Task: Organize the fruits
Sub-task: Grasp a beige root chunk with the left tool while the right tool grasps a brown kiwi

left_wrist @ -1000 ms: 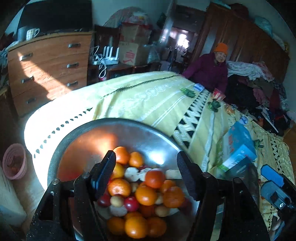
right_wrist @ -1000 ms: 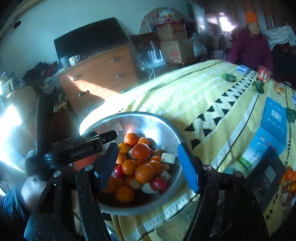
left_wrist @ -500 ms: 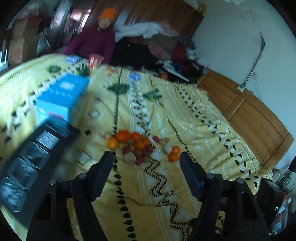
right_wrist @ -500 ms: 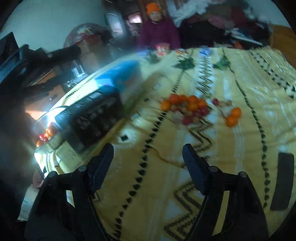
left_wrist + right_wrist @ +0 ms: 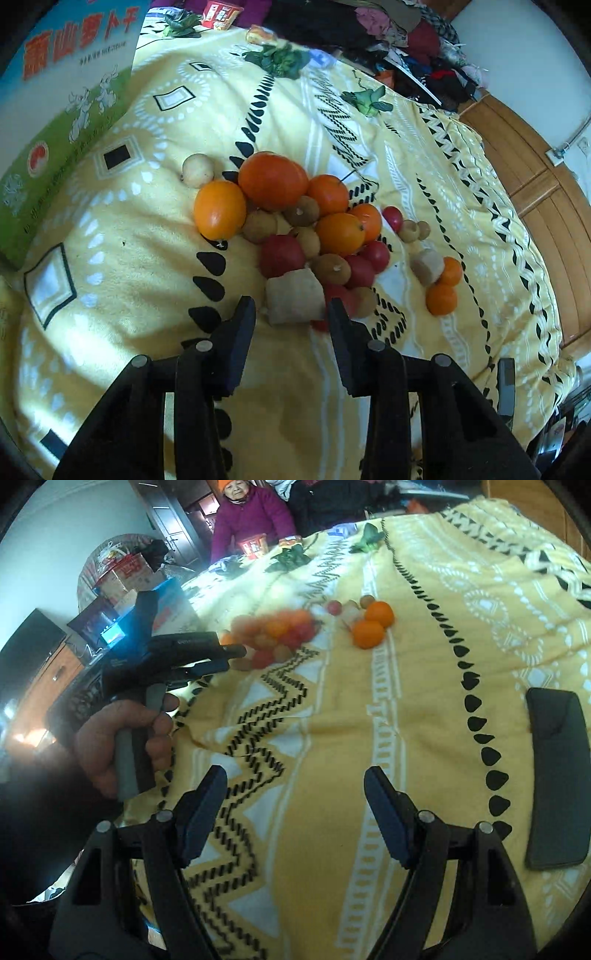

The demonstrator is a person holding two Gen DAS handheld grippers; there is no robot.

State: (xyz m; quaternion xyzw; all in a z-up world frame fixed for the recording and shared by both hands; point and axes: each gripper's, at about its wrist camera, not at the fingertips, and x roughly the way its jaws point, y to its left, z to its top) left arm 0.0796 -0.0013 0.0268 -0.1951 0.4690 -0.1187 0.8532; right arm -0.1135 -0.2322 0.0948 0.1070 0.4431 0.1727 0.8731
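A heap of fruit (image 5: 295, 229) is spread on a yellow patterned bedspread (image 5: 129, 258), seen near the middle of the left wrist view: large oranges, red round fruits, small brown ones and pale cut chunks. One pale chunk (image 5: 294, 301) lies at the near edge of the heap, right at the tips of the left gripper (image 5: 291, 314). Its jaws have just been closing and stand either side of the chunk; the right finger looks to touch it, while a gap remains at the left one, so no grip is seen. Two small oranges (image 5: 443, 288) and another chunk are set apart at about 3 o'clock from the heap.

The right gripper (image 5: 295, 786) is held wide apart over bare bedspread, with nothing between its jaws (the fruit lies well off at 12 o'clock, blurred). The left hand (image 5: 122, 746) is seen there gripping its tool's handle.

At 10 o'clock in the left view lies a blue and green box (image 5: 66, 92) printed with red Chinese characters and cartoon rabbits; the writing is possibly a dried-radish brand. A dark flat case (image 5: 557, 775) rests at 3 o'clock in the right view. A person in a purple jacket (image 5: 251, 513) sits at the far edge.
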